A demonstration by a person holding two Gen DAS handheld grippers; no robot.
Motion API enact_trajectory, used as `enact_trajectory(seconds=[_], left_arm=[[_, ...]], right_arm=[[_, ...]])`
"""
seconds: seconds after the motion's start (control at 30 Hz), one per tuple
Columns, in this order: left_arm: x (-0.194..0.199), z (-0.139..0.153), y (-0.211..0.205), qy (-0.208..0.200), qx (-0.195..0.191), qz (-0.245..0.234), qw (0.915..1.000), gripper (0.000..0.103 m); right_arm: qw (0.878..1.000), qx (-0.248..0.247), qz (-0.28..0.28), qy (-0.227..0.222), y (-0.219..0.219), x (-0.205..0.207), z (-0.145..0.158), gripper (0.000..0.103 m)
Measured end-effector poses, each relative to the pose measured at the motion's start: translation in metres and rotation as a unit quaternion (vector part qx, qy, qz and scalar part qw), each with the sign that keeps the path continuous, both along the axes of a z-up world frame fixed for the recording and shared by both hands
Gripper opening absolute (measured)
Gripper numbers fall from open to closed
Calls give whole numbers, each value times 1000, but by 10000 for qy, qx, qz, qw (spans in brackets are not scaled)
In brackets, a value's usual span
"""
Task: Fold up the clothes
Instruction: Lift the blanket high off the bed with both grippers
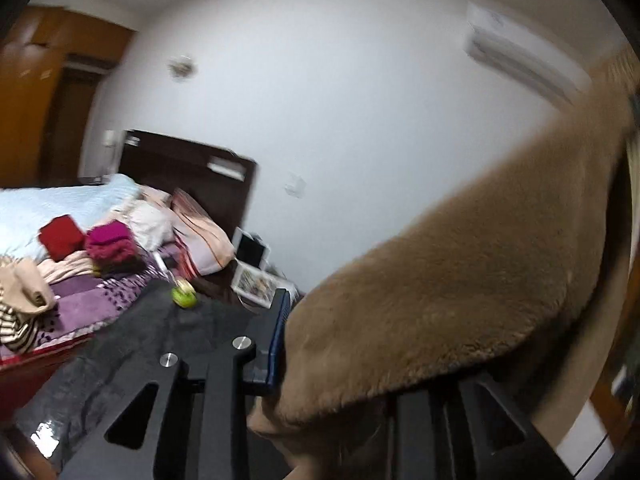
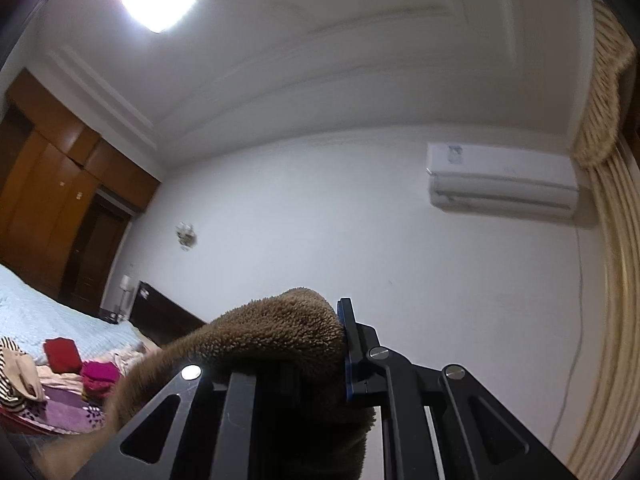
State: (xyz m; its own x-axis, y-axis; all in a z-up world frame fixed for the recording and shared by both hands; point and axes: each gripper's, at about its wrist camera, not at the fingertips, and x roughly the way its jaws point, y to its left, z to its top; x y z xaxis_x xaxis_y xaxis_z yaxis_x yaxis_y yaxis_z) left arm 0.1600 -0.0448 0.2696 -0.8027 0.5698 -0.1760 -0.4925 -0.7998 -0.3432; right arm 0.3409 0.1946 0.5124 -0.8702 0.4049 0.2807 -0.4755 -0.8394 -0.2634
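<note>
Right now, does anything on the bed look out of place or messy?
Yes. A small green object sits on the dark grey cloth by the bed's edge, amid loose clothes. Both grippers hold the brown fleece garment aloft, not laid flat.

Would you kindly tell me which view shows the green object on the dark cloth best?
The left wrist view: the small green object sits in plain sight on the dark grey cloth. The right wrist view does not show it; the brown fleece garment fills that area.

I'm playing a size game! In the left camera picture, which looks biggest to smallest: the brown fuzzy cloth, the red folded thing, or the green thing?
1. Brown fuzzy cloth, though it's nearest the camera.
2. Red folded thing.
3. Green thing.
</note>
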Motion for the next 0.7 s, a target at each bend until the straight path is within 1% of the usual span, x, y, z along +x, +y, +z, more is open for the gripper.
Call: enact_trajectory(seconds=[0.07, 0.13, 0.2, 0.27, 0.33, 0.43, 0.5, 0.57, 0.7], left_arm=[[7, 25, -18, 279, 78, 288, 9992, 30], [19, 51, -32, 609, 112, 551, 9966, 31], [35, 71, -39, 943, 60, 722, 9929, 34], [52, 90, -45, 1287, -12, 886, 9877, 42], [69, 109, -50, 1629, -83, 1050, 9810, 47], [91, 133, -57, 2079, -197, 1266, 9697, 51], [97, 140, -60, 2185, -278, 1329, 9663, 52], [98, 143, -62, 2188, -364, 1355, 9656, 54], [96, 140, -64, 2172, -669, 1381, 9640, 55]], right_arm=[[9999, -77, -103, -99, 14, 4, -9, 15], [9996, -155, -175, -186, 25, 7, -20, 15], [9992, -272, -206, -205, 35, 12, -31, 15], [9988, -406, -202, -164, 44, 19, -39, 15], [9984, -529, -167, -84, 52, 30, -48, 15], [9983, -570, -124, -18, 55, 45, -61, 15], [9981, -612, -72, -44, 57, 50, -69, 15], [9978, -656, -18, -76, 59, 55, -78, 15], [9971, -747, 69, -140, 61, 63, -94, 15]])
